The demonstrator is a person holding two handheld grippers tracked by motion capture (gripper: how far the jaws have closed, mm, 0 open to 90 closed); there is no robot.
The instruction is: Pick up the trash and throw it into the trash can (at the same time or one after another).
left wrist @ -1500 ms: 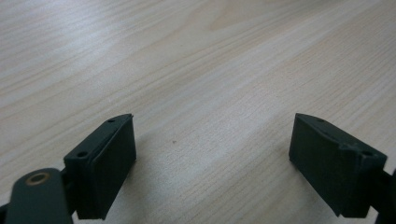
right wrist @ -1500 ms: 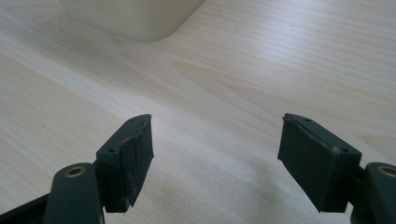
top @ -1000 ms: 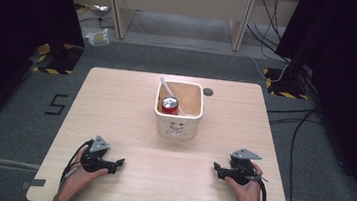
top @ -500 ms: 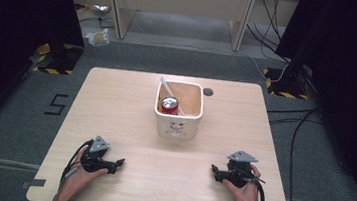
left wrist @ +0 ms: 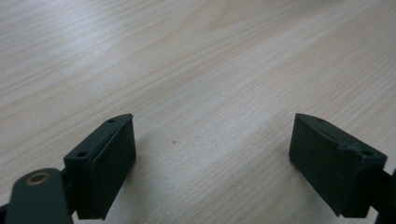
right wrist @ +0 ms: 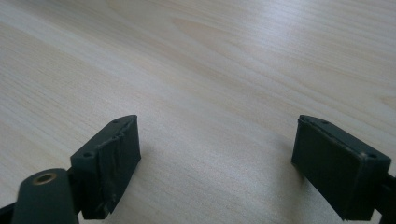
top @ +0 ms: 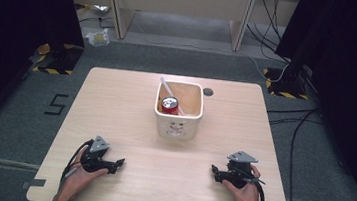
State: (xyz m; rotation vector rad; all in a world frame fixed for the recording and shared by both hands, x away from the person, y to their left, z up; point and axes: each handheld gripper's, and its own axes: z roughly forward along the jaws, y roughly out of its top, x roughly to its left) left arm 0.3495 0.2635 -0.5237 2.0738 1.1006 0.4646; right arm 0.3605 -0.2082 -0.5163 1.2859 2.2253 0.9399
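Right hand-held gripper (top: 215, 173) slightly nearer now

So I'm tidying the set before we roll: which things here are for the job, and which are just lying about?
Likely for the job:
bin
can
white stick
left claw
right claw

Lying about:
crumpled bag
floor cables
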